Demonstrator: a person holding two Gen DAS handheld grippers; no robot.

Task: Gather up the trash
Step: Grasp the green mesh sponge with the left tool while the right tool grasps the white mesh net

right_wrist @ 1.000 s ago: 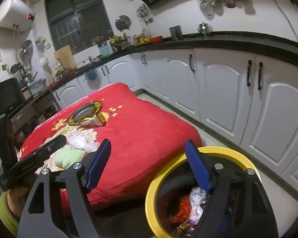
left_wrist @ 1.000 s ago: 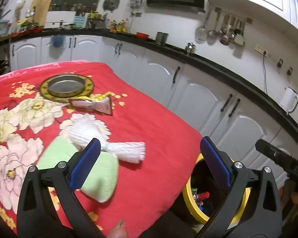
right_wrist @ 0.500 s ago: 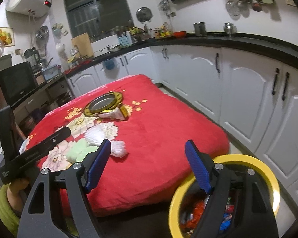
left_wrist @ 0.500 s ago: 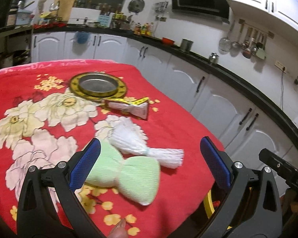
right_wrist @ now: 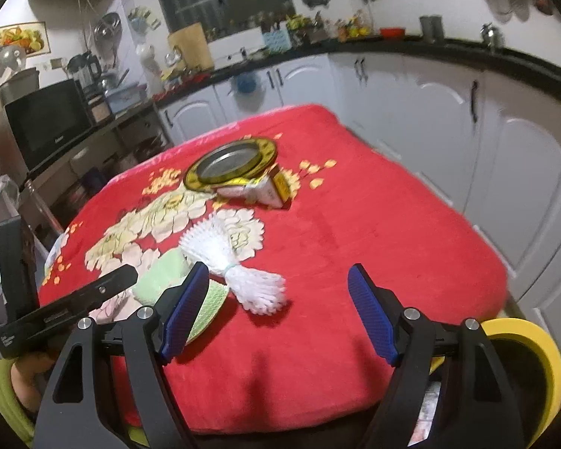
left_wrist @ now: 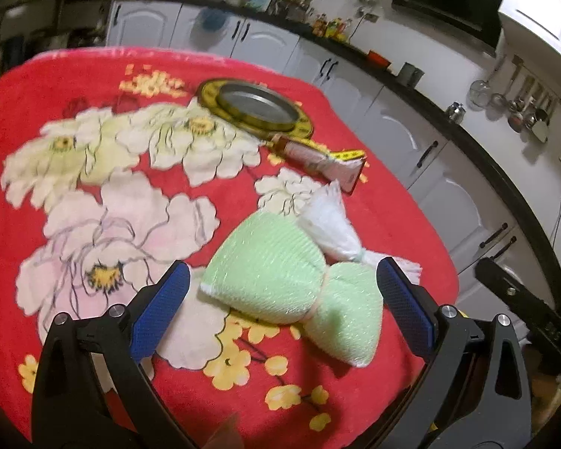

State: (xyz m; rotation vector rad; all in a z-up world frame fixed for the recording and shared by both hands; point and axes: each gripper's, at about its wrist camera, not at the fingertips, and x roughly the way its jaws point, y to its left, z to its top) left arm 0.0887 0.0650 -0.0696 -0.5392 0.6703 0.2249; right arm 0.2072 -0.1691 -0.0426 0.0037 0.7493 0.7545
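Left gripper (left_wrist: 280, 299): jaws spread wide, empty, blue pads either side of the green net (left_wrist: 276, 280), low centre of the left view; whether the pads touch it cannot be told. Green net: foam sleeve pinched at a waist into two lobes, lying on the red tabletop (left_wrist: 37, 86) near its front edge. White net (left_wrist: 329, 224): same form, just behind the green one and touching it, its flared tail by the right pad. Wrapper (left_wrist: 325, 161): crumpled carton with yellow trim, centre right of the frame, at the rim of the gold plate (left_wrist: 254, 108), upper centre. Right gripper (right_wrist: 278, 310): jaws open, empty, above bare cloth in the lower centre of the right view; white net just beyond its left pad. Bin (right_wrist: 535, 348): yellow rim, lower right corner, below the tabletop edge, some litter visible inside. Step in hand, by judgement: taking the green net. Recommended handling: centre the pads on the waist or across one lobe, close gently since foam compresses and may slip, keep the white tail outside the jaws, lift clear before carrying to the bin.
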